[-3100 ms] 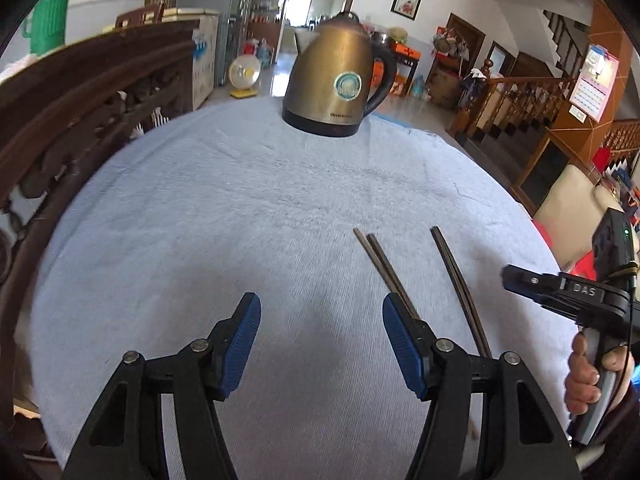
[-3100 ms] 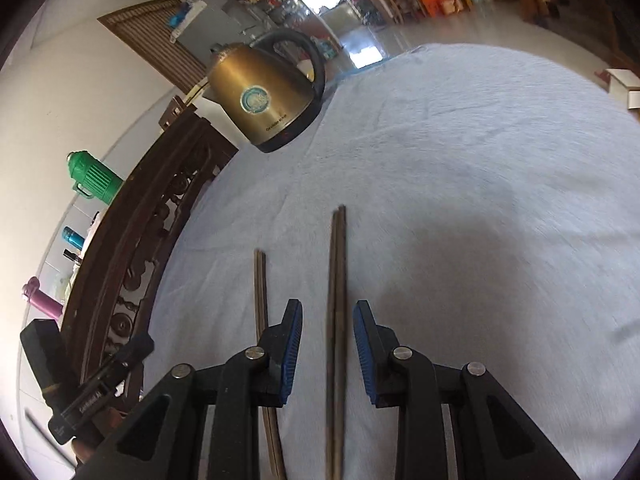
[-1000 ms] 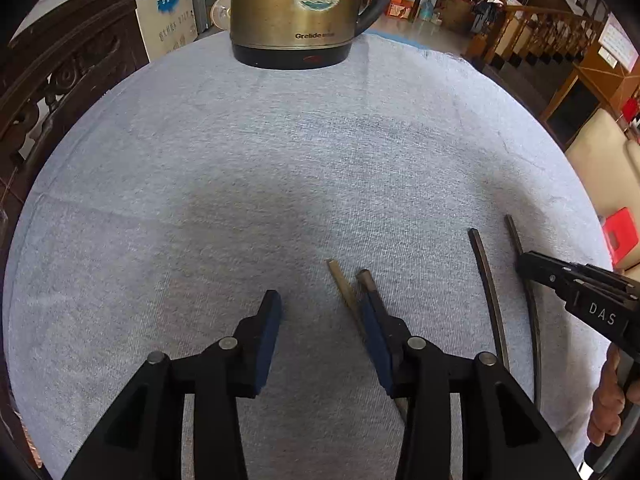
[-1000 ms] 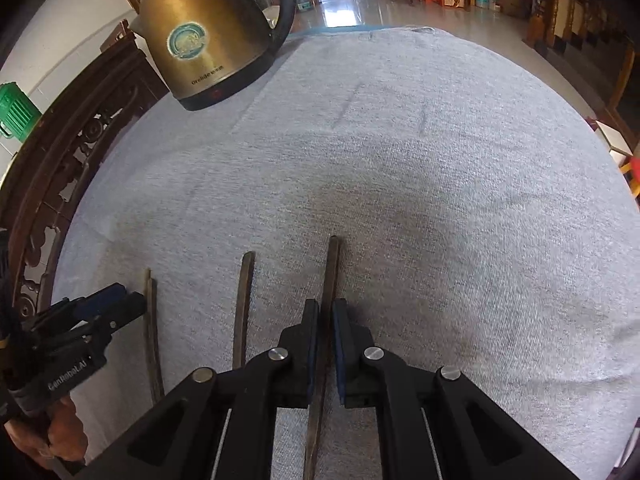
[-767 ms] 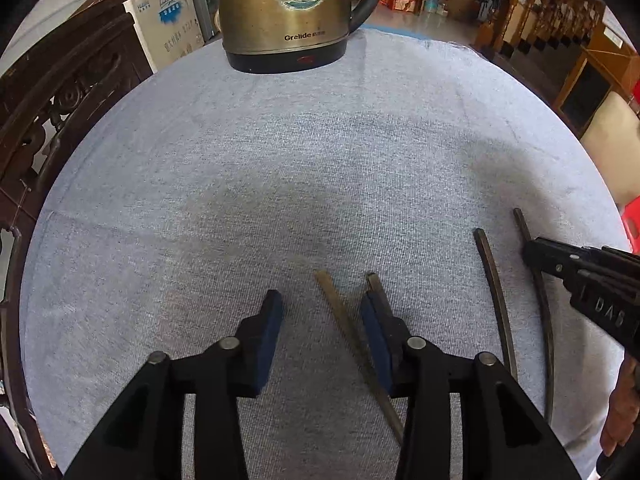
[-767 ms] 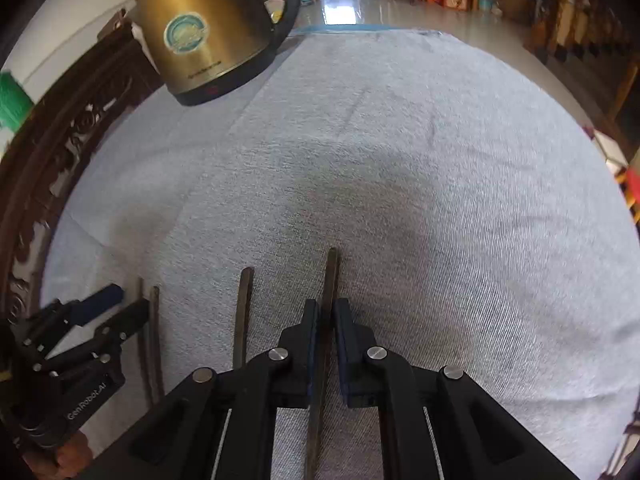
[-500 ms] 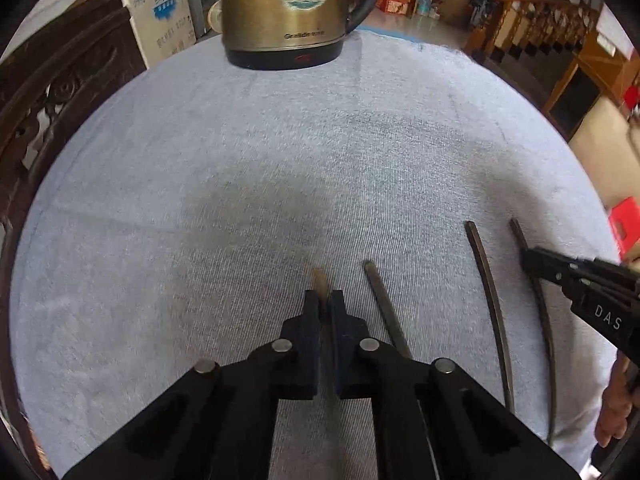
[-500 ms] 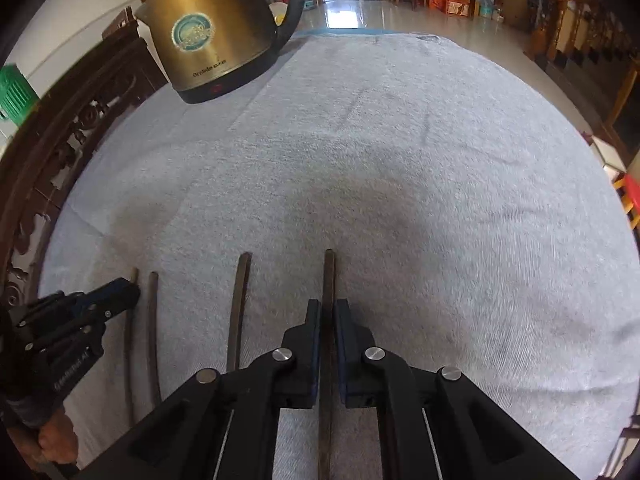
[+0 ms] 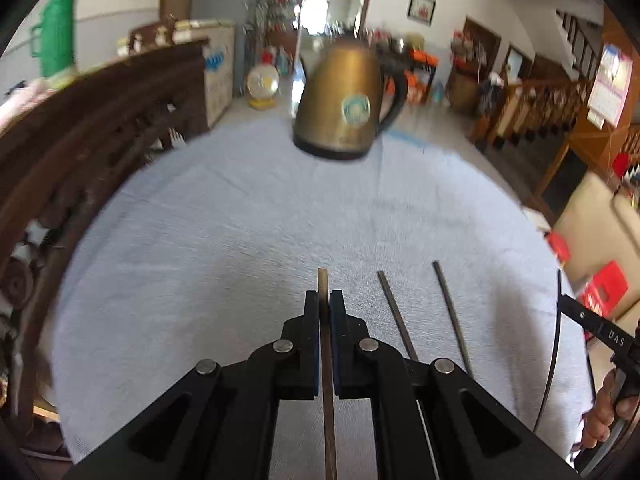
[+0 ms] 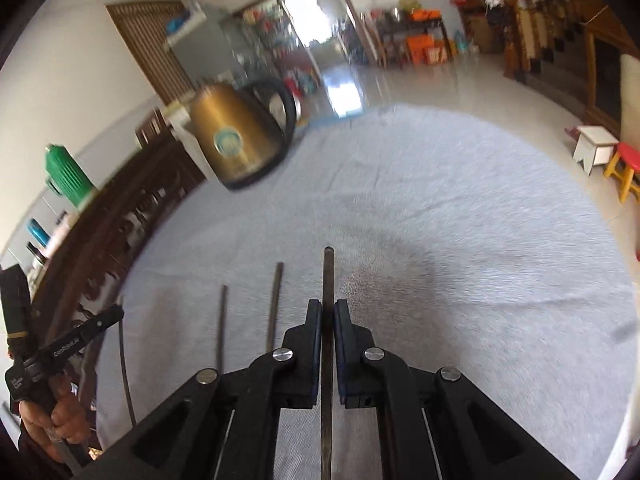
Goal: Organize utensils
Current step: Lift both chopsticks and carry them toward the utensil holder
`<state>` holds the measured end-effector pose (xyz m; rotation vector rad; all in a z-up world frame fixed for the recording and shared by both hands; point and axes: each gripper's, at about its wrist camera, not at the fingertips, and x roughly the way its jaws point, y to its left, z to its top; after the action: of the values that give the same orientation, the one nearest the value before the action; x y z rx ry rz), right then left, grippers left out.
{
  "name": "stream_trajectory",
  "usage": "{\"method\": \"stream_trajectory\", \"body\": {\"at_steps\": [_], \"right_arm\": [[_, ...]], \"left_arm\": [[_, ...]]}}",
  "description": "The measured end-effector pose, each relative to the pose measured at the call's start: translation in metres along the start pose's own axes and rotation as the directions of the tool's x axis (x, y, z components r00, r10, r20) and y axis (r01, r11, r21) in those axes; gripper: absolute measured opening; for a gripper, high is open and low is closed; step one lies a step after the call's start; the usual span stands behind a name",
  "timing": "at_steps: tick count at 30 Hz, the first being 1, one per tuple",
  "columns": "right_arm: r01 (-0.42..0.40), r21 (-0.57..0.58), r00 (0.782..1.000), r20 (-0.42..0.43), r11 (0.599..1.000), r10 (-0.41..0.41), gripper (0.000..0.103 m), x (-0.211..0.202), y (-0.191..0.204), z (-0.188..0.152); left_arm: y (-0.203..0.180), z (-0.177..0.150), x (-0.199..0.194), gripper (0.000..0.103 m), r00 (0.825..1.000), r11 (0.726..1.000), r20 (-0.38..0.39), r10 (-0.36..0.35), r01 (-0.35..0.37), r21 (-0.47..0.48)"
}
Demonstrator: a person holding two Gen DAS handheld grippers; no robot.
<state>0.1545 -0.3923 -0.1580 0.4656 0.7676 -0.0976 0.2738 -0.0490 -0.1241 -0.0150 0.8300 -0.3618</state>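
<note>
My left gripper [image 9: 324,300] is shut on a light brown chopstick [image 9: 323,280] and holds it above the grey cloth. Two dark chopsticks [image 9: 396,316] [image 9: 452,312] lie on the cloth to its right. My right gripper [image 10: 327,308] is shut on a dark chopstick [image 10: 328,272] and holds it above the cloth. In the right wrist view two chopsticks [image 10: 275,300] [image 10: 221,320] lie to its left, and the left gripper [image 10: 80,336] shows at the far left. The right gripper [image 9: 600,324] shows at the right edge of the left wrist view.
A brass electric kettle [image 9: 344,104] [image 10: 236,136] stands at the far side of the round table [image 9: 240,220]. A carved dark wooden chair back [image 9: 80,128] borders the table's left edge. A beige chair [image 9: 596,216] stands to the right.
Both grippers have lifted and tilted back with their chopsticks, so the view now reaches higher into the room. The two middle chopsticks stay on the cloth.
</note>
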Motion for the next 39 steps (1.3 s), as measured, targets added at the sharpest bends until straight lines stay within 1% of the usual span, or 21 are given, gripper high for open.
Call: {"method": "stream_trajectory", "body": {"at_steps": [3, 5, 9, 13, 16, 19, 26, 31, 36, 39], "right_arm": [[0.01, -0.01, 0.995, 0.096, 1.0, -0.009, 0.007, -0.037, 0.007, -0.011], [0.011, -0.009, 0.987, 0.159, 1.0, -0.01, 0.007, -0.062, 0.012, -0.019], [0.035, -0.014, 0.96, 0.279, 0.999, -0.03, 0.007, -0.108, 0.026, -0.042], [0.02, 0.007, 0.93, 0.367, 1.0, -0.021, 0.007, -0.147, 0.036, -0.064], [0.014, 0.011, 0.915, 0.404, 1.0, -0.017, 0.007, -0.167, 0.041, -0.072], [0.042, -0.014, 0.897, 0.441, 0.999, -0.031, 0.007, -0.187, 0.05, -0.081], [0.034, -0.046, 0.876, 0.482, 0.998, -0.008, 0.007, -0.214, 0.065, -0.083], [0.03, -0.071, 0.851, 0.525, 0.997, 0.012, 0.007, -0.239, 0.074, -0.085], [0.0, -0.098, 0.823, 0.566, 0.995, 0.056, 0.007, -0.264, 0.084, -0.086], [-0.02, -0.12, 0.804, 0.588, 0.993, 0.088, 0.007, -0.279, 0.094, -0.087]], "left_arm": [[0.007, -0.009, -0.044, 0.005, 0.996, 1.0, 0.09, 0.009, -0.006, -0.03], [0.01, -0.016, -0.069, 0.005, 0.989, 0.999, 0.146, 0.021, -0.015, -0.045], [0.015, -0.031, -0.111, 0.005, 0.974, 0.997, 0.226, 0.026, -0.01, -0.07], [0.012, -0.047, -0.148, 0.005, 0.956, 0.998, 0.292, 0.014, 0.006, -0.066], [0.011, -0.055, -0.166, 0.005, 0.944, 0.998, 0.33, 0.008, 0.012, -0.059], [0.007, -0.063, -0.185, 0.005, 0.933, 0.999, 0.36, -0.006, 0.022, -0.042], [-0.005, -0.066, -0.221, 0.005, 0.911, 0.998, 0.41, -0.046, 0.059, -0.018], [-0.014, -0.066, -0.247, 0.005, 0.891, 0.996, 0.448, -0.076, 0.084, 0.002], [-0.024, -0.063, -0.278, 0.005, 0.865, 0.992, 0.486, -0.123, 0.124, 0.032], [-0.03, -0.062, -0.297, 0.005, 0.843, 0.989, 0.517, -0.148, 0.138, 0.058]]}}
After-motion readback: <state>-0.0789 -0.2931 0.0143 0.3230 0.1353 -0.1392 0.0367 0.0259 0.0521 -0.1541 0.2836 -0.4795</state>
